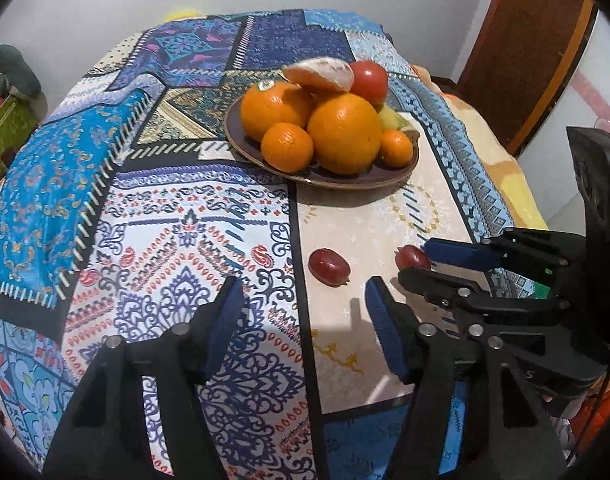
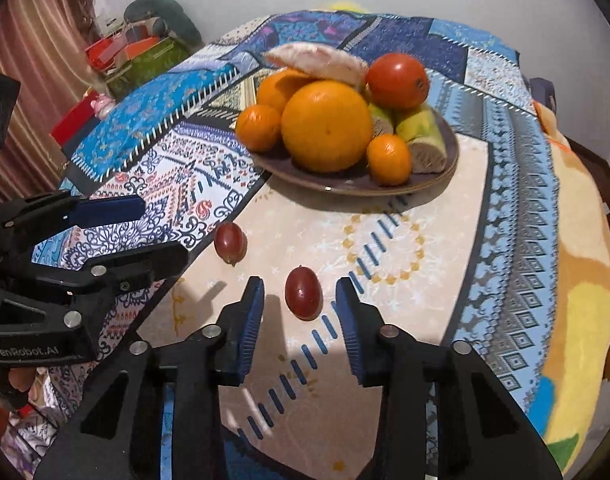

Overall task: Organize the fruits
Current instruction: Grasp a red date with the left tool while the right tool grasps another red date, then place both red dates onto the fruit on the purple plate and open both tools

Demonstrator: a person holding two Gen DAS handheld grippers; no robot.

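A table draped in a patchwork blue cloth (image 1: pixel 177 216) carries a dark plate (image 2: pixel 451 152) toward its far side, heaped with a big orange (image 2: pixel 327 126), a second orange (image 1: pixel 275 108), a red tomato (image 2: pixel 397 80), peeled citrus segment (image 1: pixel 321 74), small mandarins and cut banana pieces (image 2: pixel 421 136). Nearer the front edge two red grapes lie apart on the cream patch: one grape (image 2: pixel 303 293) sits between the spread fingers of the right gripper (image 2: pixel 300 300), untouched, the other grape (image 1: pixel 329 267) lies just ahead of the left gripper (image 1: pixel 301 312), whose fingers are likewise released and empty
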